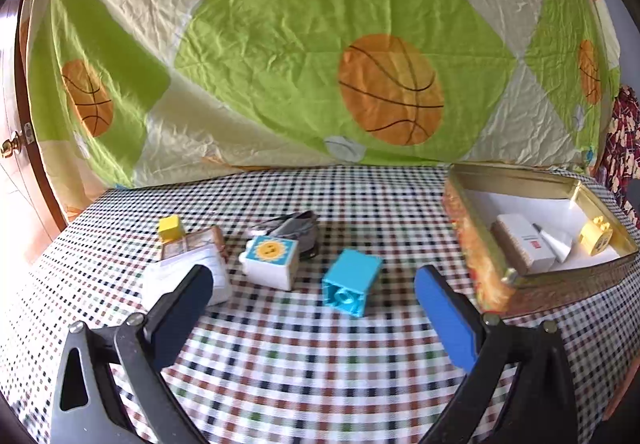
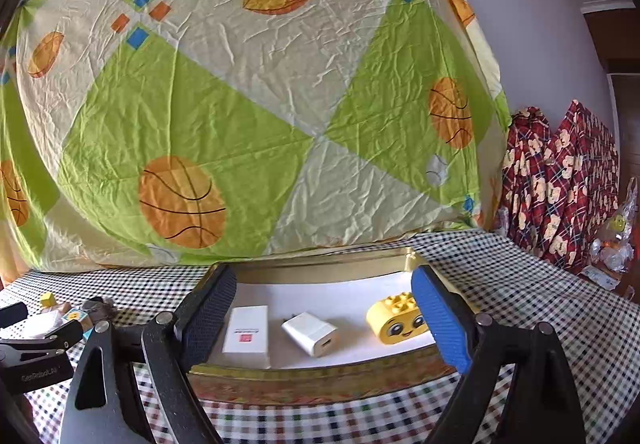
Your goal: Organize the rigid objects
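Blue duplo-style brick (image 1: 352, 282) is lying on its side on the checkered tablecloth (image 1: 304, 364), pretty much centred ahead of the left gripper (image 1: 316, 294), whose jaws are spread wide with nothing in them. I'd come down low so the pads land on two flat side faces, not on a corner, then squeeze. Right gripper (image 2: 324, 314) is spread wide and empty too, facing the tin box (image 2: 320, 380) where the yellow face brick (image 2: 394, 322), charger (image 2: 310, 332) and white box (image 2: 246, 328) already sit.
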Available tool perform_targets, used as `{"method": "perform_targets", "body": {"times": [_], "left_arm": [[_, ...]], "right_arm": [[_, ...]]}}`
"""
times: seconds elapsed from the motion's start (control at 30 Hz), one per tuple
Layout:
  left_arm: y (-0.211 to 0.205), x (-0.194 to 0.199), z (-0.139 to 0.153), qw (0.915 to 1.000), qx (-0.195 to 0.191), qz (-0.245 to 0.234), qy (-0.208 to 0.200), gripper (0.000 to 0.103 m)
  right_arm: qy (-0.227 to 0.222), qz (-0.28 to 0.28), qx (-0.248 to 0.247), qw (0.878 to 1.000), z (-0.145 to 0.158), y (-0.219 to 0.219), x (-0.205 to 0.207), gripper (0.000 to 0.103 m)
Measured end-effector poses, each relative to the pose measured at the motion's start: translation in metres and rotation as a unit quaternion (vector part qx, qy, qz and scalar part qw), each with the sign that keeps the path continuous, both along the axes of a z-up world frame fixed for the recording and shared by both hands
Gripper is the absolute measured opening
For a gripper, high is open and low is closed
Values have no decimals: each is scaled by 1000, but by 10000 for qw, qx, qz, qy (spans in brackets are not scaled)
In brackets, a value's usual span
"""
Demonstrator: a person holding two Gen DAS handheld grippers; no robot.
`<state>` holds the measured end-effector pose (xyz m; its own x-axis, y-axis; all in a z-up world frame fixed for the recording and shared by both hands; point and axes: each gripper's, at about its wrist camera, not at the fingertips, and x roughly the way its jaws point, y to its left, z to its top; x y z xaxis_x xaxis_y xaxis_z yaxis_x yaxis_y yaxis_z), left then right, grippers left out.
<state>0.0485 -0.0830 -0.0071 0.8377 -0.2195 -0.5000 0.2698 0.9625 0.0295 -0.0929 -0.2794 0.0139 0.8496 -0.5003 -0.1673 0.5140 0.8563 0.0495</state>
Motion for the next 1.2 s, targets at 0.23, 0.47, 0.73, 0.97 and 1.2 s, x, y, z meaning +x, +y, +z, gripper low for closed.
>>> {"method": "perform_targets", "body": {"times": [0.23,0.47,0.73,0.97,1.2], "left_arm": [[55,29,-7,9982,-139,497,293,102],[98,59,-18,9930,-448,764,775,102],[99,96,-35,9852,-548,812,1408,102],[94,121,-49,9779,-506,882,1829,101],[82,132,-57,9769,-212,813,1965,90]], "right_arm": [[234,460,17,9987,-5,45,19,91],[460,931,201,9944,-11,92,40,91],[655,1336,-234,9886,-13,132,54,91],[749,1399,-50,9873,-15,126,58,91],[993,1551,35,9829,-19,127,69,91]]}}
